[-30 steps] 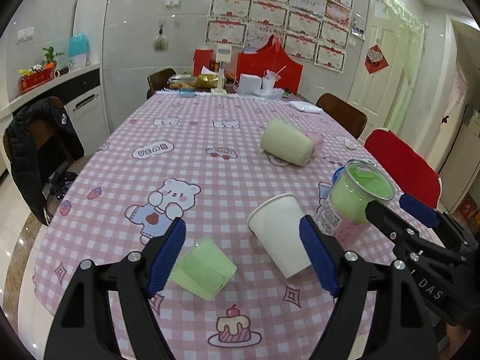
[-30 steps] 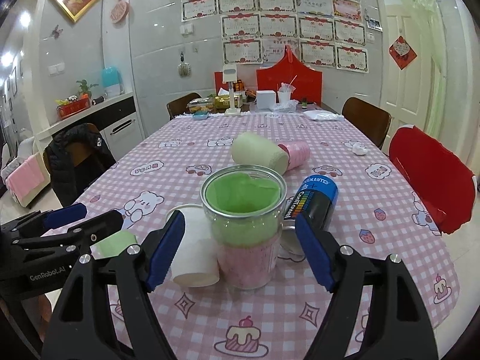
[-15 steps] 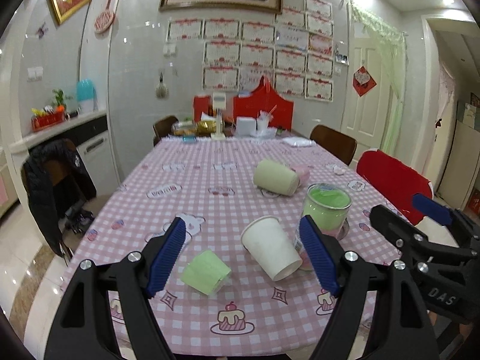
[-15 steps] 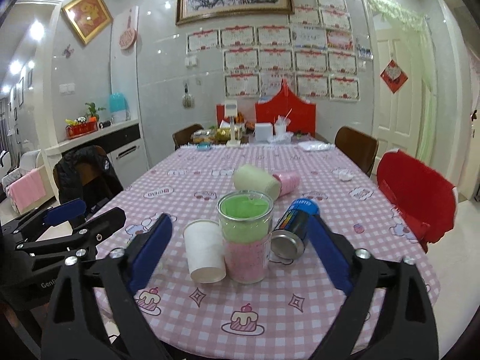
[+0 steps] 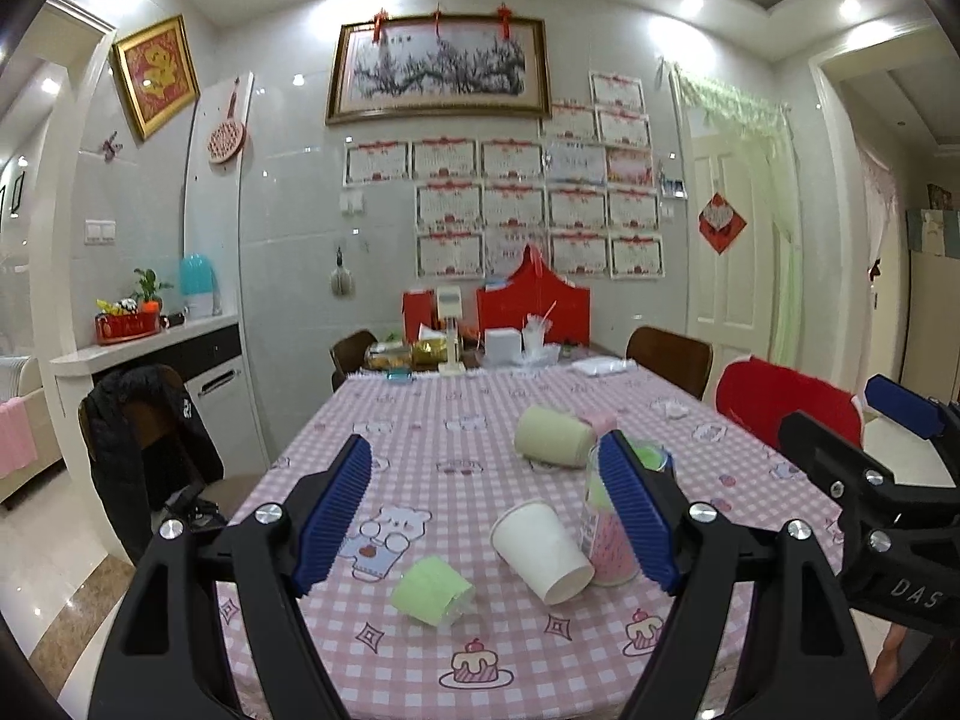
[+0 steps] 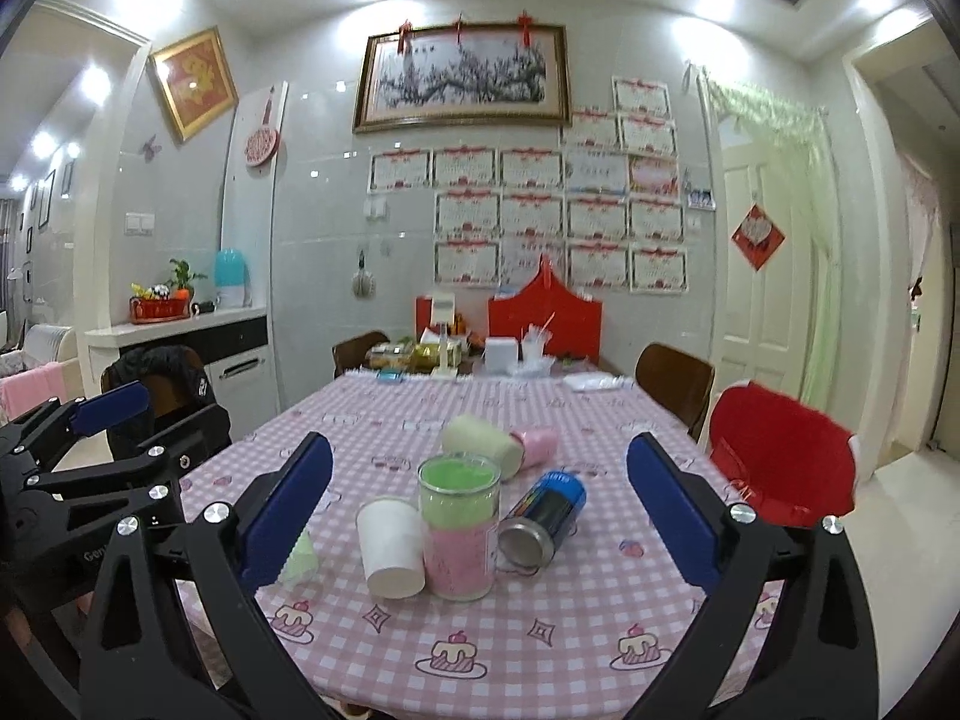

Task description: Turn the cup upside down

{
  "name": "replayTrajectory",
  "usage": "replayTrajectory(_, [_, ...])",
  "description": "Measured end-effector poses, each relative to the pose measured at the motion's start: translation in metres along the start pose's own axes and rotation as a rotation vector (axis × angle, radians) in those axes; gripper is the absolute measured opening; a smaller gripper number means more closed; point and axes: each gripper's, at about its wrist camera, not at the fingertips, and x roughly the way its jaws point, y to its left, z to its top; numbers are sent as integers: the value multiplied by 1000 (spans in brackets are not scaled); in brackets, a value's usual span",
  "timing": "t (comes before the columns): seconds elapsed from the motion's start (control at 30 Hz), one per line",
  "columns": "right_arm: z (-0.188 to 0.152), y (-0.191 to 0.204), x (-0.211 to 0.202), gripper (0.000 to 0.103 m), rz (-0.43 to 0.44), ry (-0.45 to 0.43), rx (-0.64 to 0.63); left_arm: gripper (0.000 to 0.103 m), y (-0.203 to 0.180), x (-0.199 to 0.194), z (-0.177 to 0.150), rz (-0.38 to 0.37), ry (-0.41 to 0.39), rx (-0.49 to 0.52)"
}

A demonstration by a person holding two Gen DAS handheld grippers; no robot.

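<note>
Tablecloth (image 6: 540, 648) (pink check, cartoon prints) carries a white cup (image 6: 390, 546) upside down; both grippers' jaws gape, holding nothing.

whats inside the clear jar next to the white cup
The clear jar shows green material in its upper part and pink below. What the material is cannot be told. Its base, and whatever sits behind the white cup, is hidden.
</note>
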Motion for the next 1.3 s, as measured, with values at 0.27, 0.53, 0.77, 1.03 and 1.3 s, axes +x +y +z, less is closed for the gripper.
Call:
replayTrajectory(0.27, [-2, 1, -10, 95, -42, -62, -22, 78, 0, -18, 7, 1, -70, 4])
replayTrajectory(0.53, [-8, -5, -12, 95, -48, -59, -4, 78, -4, -18, 6, 9, -85, 25])
replayTrajectory(0.77, [-10, -8, -13, 95, -46, -58, -2, 78, -3, -18, 5, 10, -92, 28])
replayTrajectory(1.03, [-11, -8, -13, 95, -43, -54, 0, 78, -4, -19, 5, 10, -93, 36])
replayTrajectory(1.3, [-14, -9, -12, 95, -34, -44, 0, 78, -3, -18, 5, 9, -86, 36])
